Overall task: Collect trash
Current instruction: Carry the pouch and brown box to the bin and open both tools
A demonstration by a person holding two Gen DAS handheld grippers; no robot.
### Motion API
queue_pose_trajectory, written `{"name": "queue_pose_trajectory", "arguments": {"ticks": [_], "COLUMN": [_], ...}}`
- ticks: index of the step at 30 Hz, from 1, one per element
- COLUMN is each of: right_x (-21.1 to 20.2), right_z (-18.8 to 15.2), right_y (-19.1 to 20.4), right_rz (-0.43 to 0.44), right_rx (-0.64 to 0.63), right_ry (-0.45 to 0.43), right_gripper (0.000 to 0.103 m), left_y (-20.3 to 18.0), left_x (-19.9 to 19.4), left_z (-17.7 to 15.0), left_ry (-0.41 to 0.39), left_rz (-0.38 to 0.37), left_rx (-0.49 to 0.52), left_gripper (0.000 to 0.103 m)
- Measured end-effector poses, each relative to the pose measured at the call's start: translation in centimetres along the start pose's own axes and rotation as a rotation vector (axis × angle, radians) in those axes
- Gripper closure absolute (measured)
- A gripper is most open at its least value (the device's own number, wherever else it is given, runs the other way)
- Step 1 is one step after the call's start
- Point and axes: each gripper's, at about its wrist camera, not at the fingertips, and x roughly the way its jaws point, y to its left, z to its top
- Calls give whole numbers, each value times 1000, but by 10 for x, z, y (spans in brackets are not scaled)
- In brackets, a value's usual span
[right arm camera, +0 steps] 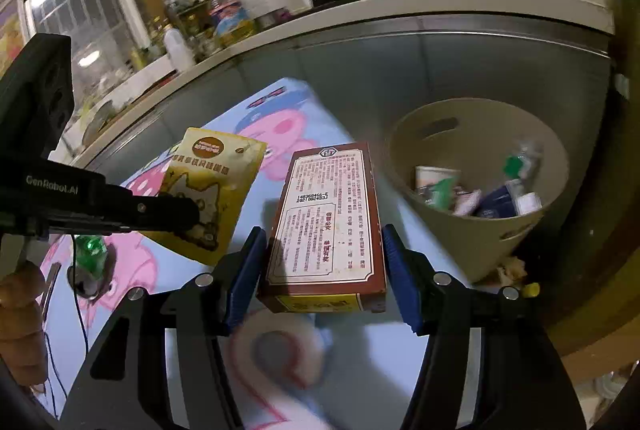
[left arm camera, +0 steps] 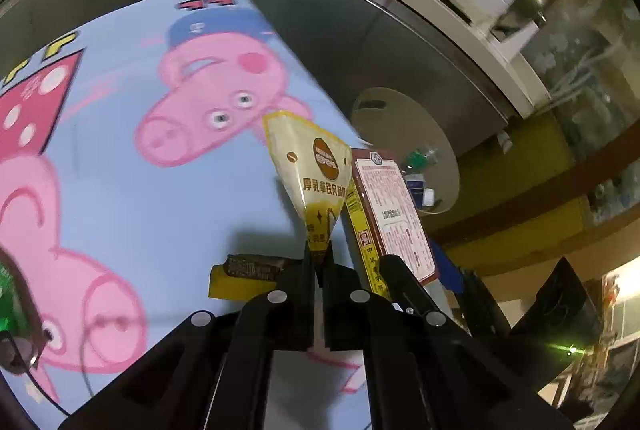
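Blue pads on my right claw (right arm camera: pixel 322 266) sit on either side of the brown carton (right arm camera: pixel 326 226), and I can't tell if they actually press on it: a sliver of gap shows on both sides in the right wrist view, so the carton may be only loosely cradled. If the hold is that slack, it could slide out forward before it reaches the bin (right arm camera: pixel 480 186), which stands just beyond the carton and to its right, on the floor by the cabinet front. My left claw (left arm camera: pixel 319 262) is closed on the bottom corner of the yellow snack pouch (left arm camera: pixel 310 170), pinching a thin strip of film. That is my main worry: the pouch hangs off one corner, and I judge a quick swing could tear it free or let it flop against the carton, which sits just beside it in the left wrist view. Both pieces hover above the cartoon-pig mat (left arm camera: pixel 132 190), so a drop would land there, short of the bin. A green item (right arm camera: pixel 90 248) lies on the mat on the far side of the pouch from the bin, with a thin cable beside it that a low pass could snag. The bin already holds several wrappers and leans toward me, so a hard toss might bounce trash back out over its rim.
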Motion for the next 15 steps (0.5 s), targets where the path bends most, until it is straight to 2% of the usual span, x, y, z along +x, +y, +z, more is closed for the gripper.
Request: {"name": "queue_pose_trajectory", "arguments": {"ticks": [8, 15], "right_x": [-3, 7], "right_z": [17, 27], "right_y": [-63, -110], "right_rz": [-69, -115], "right_rx": [79, 137], "right_ry": [-40, -41], "right_gripper": [46, 46], "left_y": [-51, -84], "left_x": [40, 80], "left_z": [26, 48], "left_ry": [46, 88], "left_rz": [3, 15], "left_rx": [81, 130], "left_gripper": [100, 100]}}
